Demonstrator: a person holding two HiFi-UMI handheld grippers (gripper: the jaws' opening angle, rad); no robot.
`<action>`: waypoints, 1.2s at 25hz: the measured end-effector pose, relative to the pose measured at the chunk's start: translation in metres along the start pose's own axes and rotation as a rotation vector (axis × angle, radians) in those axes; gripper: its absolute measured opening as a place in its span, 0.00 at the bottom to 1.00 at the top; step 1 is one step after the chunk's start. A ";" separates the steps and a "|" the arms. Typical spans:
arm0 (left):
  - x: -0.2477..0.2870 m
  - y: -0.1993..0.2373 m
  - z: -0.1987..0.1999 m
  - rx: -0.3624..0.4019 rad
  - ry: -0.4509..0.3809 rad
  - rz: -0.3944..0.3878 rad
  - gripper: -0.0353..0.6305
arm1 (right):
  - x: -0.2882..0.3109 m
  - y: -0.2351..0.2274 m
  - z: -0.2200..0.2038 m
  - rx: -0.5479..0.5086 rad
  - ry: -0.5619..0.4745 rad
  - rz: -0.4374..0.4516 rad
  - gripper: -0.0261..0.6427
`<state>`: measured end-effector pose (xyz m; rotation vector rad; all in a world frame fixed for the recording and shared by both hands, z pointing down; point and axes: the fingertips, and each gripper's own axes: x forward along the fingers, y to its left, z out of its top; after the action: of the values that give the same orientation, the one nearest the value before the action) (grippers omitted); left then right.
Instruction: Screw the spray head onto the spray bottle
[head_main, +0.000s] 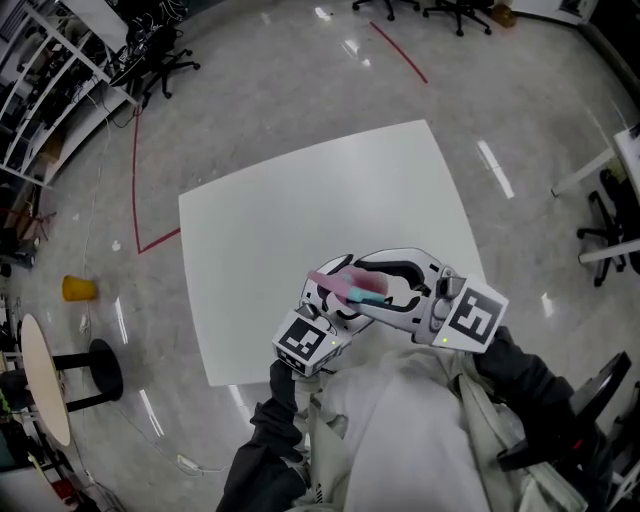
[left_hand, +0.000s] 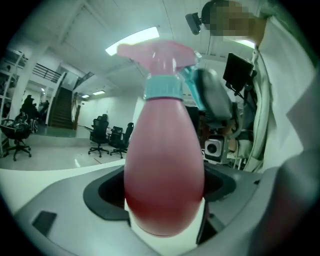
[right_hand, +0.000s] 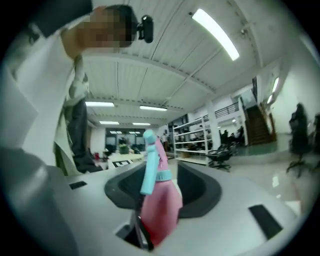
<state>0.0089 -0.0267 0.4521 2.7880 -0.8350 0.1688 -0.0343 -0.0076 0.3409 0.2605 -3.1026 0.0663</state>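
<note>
Spray bottle (left_hand: 164, 185) sits close to your chest, its pink body clamped between your left gripper's (head_main: 325, 300) jaws. The spray head (left_hand: 160, 55) sits on its neck. Your right gripper (head_main: 395, 285) stands partly spread around the bottle without pressing it, above the white table (head_main: 300, 200).

White square table (head_main: 300, 220) on glossy grey floor (head_main: 280, 90) with red tape lines (head_main: 136, 180)
</note>
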 end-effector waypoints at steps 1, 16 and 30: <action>-0.001 0.005 0.001 -0.015 -0.005 0.035 0.70 | 0.000 -0.006 -0.004 -0.051 0.015 -0.086 0.21; -0.010 0.037 0.004 0.034 -0.001 0.336 0.70 | -0.004 -0.021 -0.006 0.056 -0.066 -0.270 0.08; -0.028 -0.045 0.022 0.040 -0.007 -0.327 0.70 | -0.036 0.001 0.014 0.265 -0.124 0.422 0.37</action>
<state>0.0115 0.0191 0.4179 2.9131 -0.3708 0.1202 0.0003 -0.0016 0.3253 -0.4055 -3.2058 0.4872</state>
